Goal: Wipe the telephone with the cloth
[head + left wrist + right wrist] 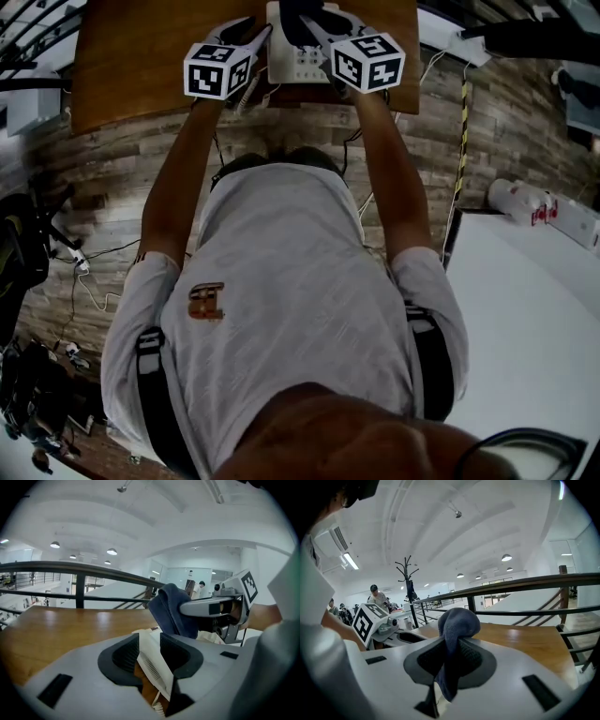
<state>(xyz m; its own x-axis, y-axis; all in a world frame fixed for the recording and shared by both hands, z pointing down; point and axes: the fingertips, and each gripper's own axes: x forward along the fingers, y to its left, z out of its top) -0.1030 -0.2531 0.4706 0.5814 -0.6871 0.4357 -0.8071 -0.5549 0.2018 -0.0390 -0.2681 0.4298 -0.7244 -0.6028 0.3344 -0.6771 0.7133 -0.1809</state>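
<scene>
The person stands at a wooden table (141, 56) by a dark railing (93, 569), both arms stretched out over the far edge. The white phone (296, 61) sits on the table right in front of them, between the two grippers.

The left gripper (150, 654) is on the left of the phone. Its jaws stand apart, released, with a white ribbed part of the phone between them. That part lies close against the right pad. On the left side some bare wood shows between it and the other pad, so nothing is pinched. A coiled cord (158, 708) hangs just under the jaws.

The right gripper (451, 660) is just beside it, on the right, reaching in over the phone. Its jaws are clenched on the blue cloth (457, 623). The cloth bunches into a rounded lump above the pads, and a tail of it hangs down below them. From the left gripper view the cloth hangs over the far part of the phone. Whether it touches the plastic I cannot tell.

The marker cubes (217, 70) on the two grippers sit near each other, at about the same height.

Farther off, behind the railing, there is a wide white hall with round ceiling lamps. A coat stand (408, 573) and a few people are far back on the left. A white table (525, 328) stands to the person's right.
</scene>
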